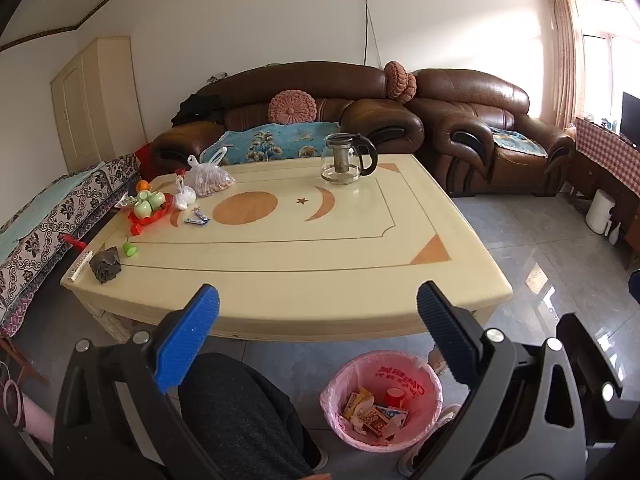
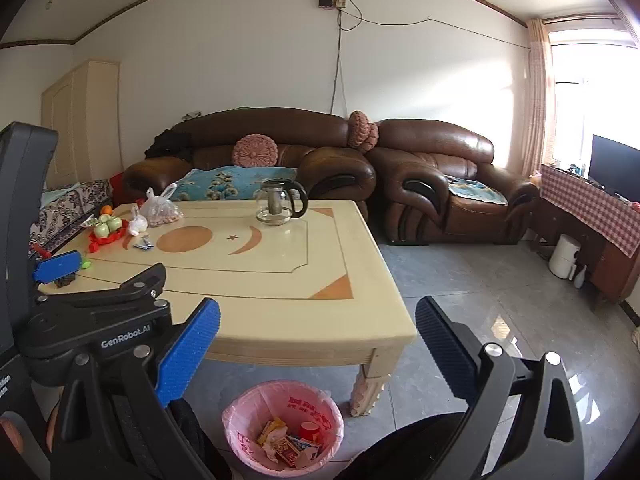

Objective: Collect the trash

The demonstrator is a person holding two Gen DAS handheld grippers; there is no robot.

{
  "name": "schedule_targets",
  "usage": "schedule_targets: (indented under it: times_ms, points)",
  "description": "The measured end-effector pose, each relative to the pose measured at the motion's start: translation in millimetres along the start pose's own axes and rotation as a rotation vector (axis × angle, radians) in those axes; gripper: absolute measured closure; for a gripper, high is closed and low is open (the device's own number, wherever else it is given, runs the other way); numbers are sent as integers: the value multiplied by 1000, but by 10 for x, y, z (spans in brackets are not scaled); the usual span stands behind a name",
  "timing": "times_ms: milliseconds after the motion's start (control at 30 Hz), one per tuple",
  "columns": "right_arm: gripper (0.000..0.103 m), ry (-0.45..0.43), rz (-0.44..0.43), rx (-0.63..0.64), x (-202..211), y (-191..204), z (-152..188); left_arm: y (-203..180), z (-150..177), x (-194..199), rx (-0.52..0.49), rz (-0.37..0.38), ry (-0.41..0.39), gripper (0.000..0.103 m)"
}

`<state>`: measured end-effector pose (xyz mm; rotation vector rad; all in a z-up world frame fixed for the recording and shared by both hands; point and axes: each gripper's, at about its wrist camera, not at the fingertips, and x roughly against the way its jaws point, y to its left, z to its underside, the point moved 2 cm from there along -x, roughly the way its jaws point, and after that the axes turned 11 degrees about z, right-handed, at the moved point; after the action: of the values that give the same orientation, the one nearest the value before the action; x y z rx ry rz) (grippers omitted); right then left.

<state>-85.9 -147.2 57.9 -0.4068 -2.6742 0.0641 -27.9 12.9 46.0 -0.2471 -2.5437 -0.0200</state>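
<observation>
A waste bin with a pink liner (image 1: 382, 398) stands on the floor under the near edge of the cream table (image 1: 304, 256); it holds wrappers and a red cup. It also shows in the right wrist view (image 2: 283, 426). A blue-white wrapper (image 1: 197, 221) and a grey crumpled lump (image 1: 105, 266) lie on the table's left side. My left gripper (image 1: 318, 300) is open and empty, held above the table's near edge. My right gripper (image 2: 318, 314) is open and empty, to the right of the left one, whose blue finger (image 2: 56, 266) shows at left.
A glass teapot (image 1: 347, 159) stands at the table's far side. A bag of nuts (image 1: 208, 176), green cups on a red tray (image 1: 149, 204) and a small green item (image 1: 129, 249) sit at left. Brown sofas (image 1: 472, 136) stand behind. My knee (image 1: 236, 408) is below the table edge.
</observation>
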Motion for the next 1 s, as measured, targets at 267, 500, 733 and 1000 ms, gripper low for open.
schedule_targets:
  times_ms: [267,500,733,1000]
  points:
    - [7,30,3,-15,8,-23,23,0,19,39,-2,3,3,6]
    - [7,16,18,-8,37,12,33,24,0,61,0,6,-4,6]
    - [7,-4,40,-2,117,41,42,23,-24,91,9,12,-9,6]
    - [7,-7,43,0,128,42,37,20,-30,96,10,15,-3,6]
